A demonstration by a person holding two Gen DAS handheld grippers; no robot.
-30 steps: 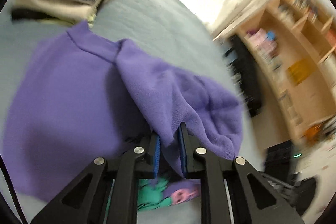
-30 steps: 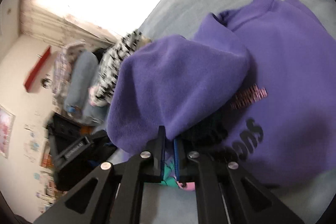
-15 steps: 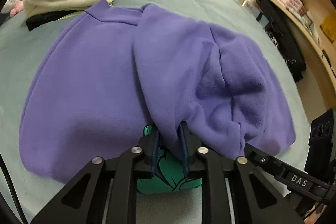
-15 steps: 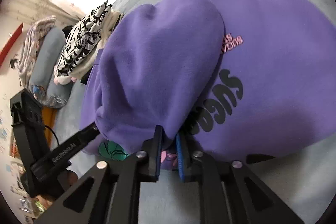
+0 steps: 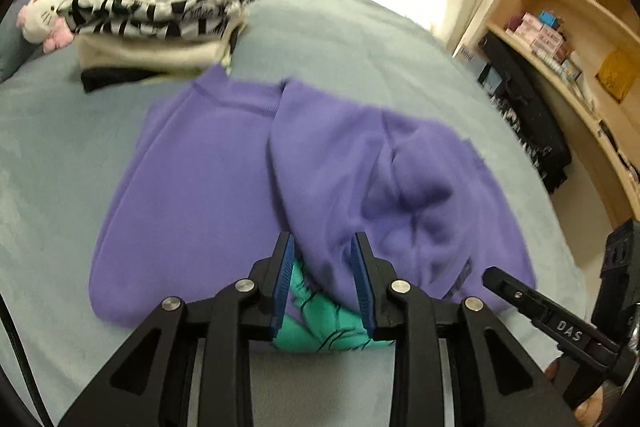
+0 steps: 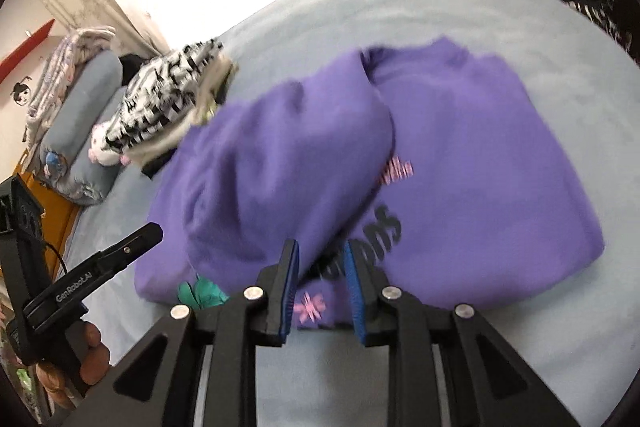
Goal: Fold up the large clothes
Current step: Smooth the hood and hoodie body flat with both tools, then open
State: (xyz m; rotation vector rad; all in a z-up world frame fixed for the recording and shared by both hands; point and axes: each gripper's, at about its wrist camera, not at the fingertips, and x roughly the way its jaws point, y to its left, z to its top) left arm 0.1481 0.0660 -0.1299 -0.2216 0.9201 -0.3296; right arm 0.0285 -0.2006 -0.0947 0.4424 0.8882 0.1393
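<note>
A purple sweatshirt (image 5: 208,187) lies on the grey-blue bed (image 5: 340,39), with one side folded over its middle (image 5: 380,187). A green print (image 5: 320,323) shows at its near hem. My left gripper (image 5: 322,259) is open at the near hem, jaws apart, folded cloth lying loose between them. In the right wrist view the sweatshirt (image 6: 480,167) shows black lettering (image 6: 384,223) and a pink mark (image 6: 310,307). My right gripper (image 6: 318,259) is open at the near hem, holding nothing.
A stack of folded clothes (image 5: 160,15) topped by a black-and-white garment sits at the bed's far left, beside a white plush toy (image 5: 42,13). Wooden shelves (image 5: 560,27) stand to the right. Pillows (image 6: 72,131) lie at the bed's head.
Both grippers have opened and let go of the folded-over side, which now rests on the sweatshirt. Both have drawn back toward the near hem.
</note>
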